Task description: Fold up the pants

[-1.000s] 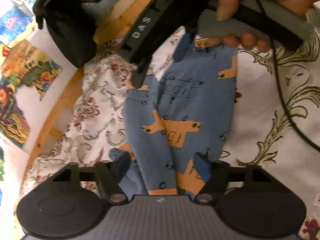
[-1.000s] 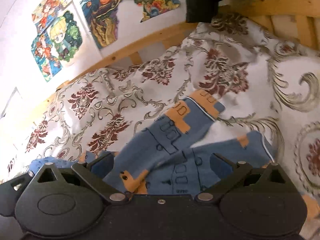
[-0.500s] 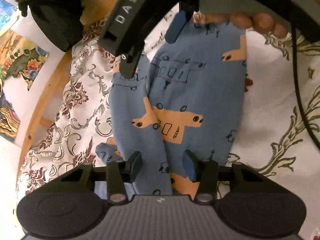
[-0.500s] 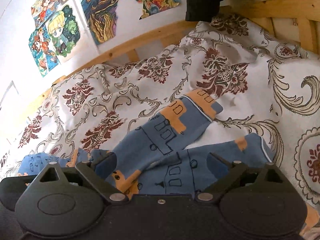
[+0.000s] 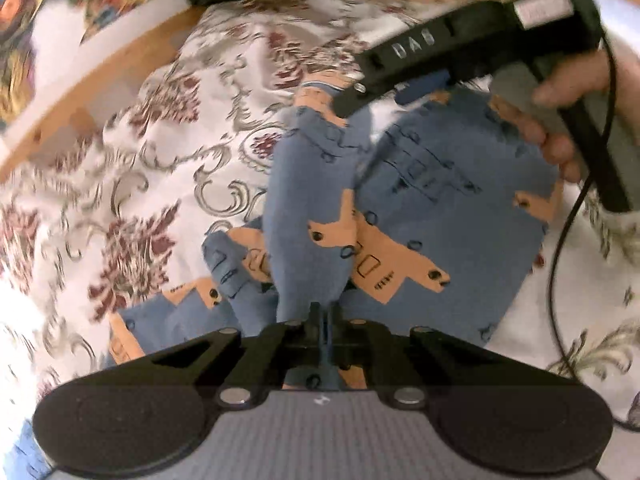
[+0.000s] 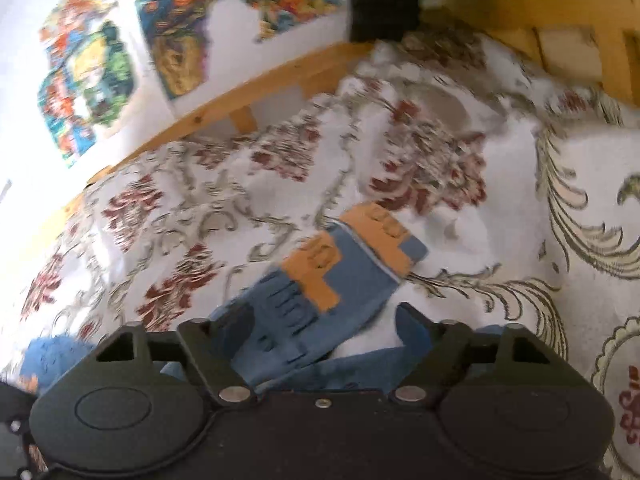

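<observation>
The fingers of the left gripper (image 5: 324, 316) are pinched together on a raised ridge of the blue cotton pants with orange animal-and-bus prints (image 5: 432, 200), near the close end of the garment. The fingers of the right gripper (image 6: 324, 332) stand wide apart, nothing between them, hovering just over one blue leg.

The pants lie on a white bedspread with maroon flowers and olive scrollwork (image 5: 160, 168), on the bed. They are rumpled: one leg runs away from the left gripper as a narrow folded strip, the wider part lies beside it, and a crumpled bit of fabric bunches at the strip's left.

Only the left wrist view shows the person's hand (image 5: 568, 92) around the grey handle of the right gripper, with a black cable (image 5: 560, 248) trailing across the bedspread. Only the right wrist view shows a leg cuff with an orange patch (image 6: 376, 236) lying flat, pointing toward the wooden bed frame (image 6: 248, 88).

Colourful paper drawings (image 6: 120, 60) hang on the white wall behind the frame. Both views are motion-blurred, so fine print detail is unclear.
</observation>
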{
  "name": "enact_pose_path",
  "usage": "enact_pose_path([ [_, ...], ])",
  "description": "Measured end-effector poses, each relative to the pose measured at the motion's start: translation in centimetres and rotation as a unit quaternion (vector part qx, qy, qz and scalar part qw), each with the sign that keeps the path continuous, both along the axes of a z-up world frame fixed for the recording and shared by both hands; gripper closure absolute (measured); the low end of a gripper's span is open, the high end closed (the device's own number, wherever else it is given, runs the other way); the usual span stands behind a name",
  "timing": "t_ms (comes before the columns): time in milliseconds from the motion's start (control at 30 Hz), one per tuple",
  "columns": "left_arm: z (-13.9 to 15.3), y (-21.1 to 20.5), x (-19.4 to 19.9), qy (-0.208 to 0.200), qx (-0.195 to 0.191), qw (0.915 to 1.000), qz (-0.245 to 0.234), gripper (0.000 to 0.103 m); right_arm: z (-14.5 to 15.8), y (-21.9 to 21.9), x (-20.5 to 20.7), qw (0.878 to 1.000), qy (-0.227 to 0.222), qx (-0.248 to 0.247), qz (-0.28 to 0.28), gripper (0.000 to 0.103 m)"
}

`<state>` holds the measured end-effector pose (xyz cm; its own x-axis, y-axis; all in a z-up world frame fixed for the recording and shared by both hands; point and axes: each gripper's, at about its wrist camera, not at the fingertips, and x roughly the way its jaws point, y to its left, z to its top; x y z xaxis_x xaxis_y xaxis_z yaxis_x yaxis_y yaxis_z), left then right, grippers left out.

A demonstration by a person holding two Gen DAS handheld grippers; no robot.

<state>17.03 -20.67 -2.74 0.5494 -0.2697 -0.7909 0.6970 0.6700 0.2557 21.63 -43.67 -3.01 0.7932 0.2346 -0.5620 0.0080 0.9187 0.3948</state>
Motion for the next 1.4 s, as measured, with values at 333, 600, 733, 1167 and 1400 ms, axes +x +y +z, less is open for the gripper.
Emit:
enact_pose_path([
  [333,1.0,2.3,1.3,0.043,-0.059,0.9969,0.030,0.102,-2.6,-2.4,3.0,0.994,0.049,0.090,-0.029,0.045],
  [600,1.1,2.2,1.2,0.042,-0.060,0.9970,0.024,0.102,-3.3,-3.0,3.5,0.990,0.068,0.105,-0.066,0.096],
  [733,1.2,2.1,1.2,0.039,-0.060,0.9971,0.026,0.102,-3.5,-3.6,3.0,0.987,0.058,0.132,-0.075,0.103],
  [1167,2.4,2.7,0.6,0.024,-0.084,0.9959,0.026,0.102,0.3,-3.9,1.1,0.988,-0.014,0.137,-0.069,0.103],
  [1400,3.1,2.7,-0.8,0.022,-0.115,0.9931,-0.007,0.102,5.5,-4.1,-4.9,0.992,-0.074,0.071,-0.069,0.103],
])
